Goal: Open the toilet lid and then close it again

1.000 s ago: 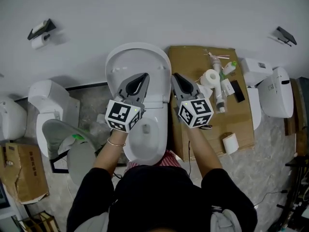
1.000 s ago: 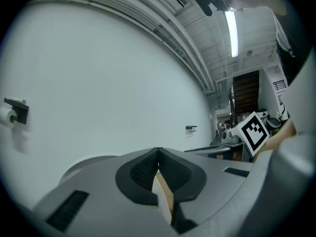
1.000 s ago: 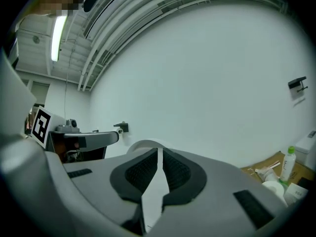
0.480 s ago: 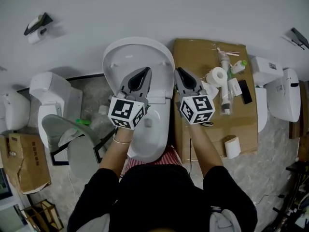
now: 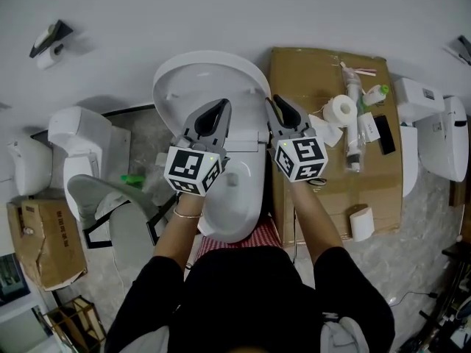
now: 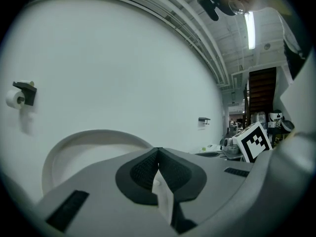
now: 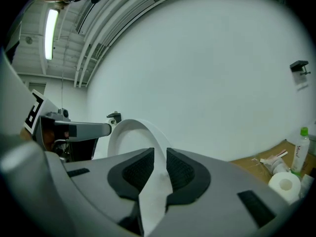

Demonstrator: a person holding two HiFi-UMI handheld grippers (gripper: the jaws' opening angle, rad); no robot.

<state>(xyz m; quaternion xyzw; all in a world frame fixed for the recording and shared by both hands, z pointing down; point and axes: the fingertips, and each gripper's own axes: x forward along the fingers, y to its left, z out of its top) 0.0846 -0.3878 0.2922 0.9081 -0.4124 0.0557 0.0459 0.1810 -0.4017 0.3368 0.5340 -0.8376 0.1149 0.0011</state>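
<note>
From above: a plain white wall (image 5: 221,9) runs across the top and a grey stone-patterned floor (image 5: 140,149) lies below. The toilet (image 5: 235,197) sits dead centre, its lid (image 5: 210,87) up, back towards the wall. The left gripper (image 5: 219,109) hangs over the lid's inner face, and the right gripper (image 5: 278,103) is at the lid's right edge. Hard against the toilet's right side stands a cardboard box (image 5: 316,72) with a paper roll (image 5: 340,110) and a green-capped bottle (image 5: 375,94) lying on top. More toilets crowd in on both sides, one to the left (image 5: 73,149) and one to the right (image 5: 434,138). A paper holder (image 5: 45,41) is fixed to the wall at far left.

Left gripper view: the jaws are pinched together at the tips. A white sliver shows in the gap behind them, and I can't make out what it is. The lid curves up at the left, with bare wall beyond and a strip light (image 6: 251,29) overhead.

Right gripper view: here the jaws are clamped on the lid's rim, and the white edge runs up between the pads. The box and roll sit low right.
</note>
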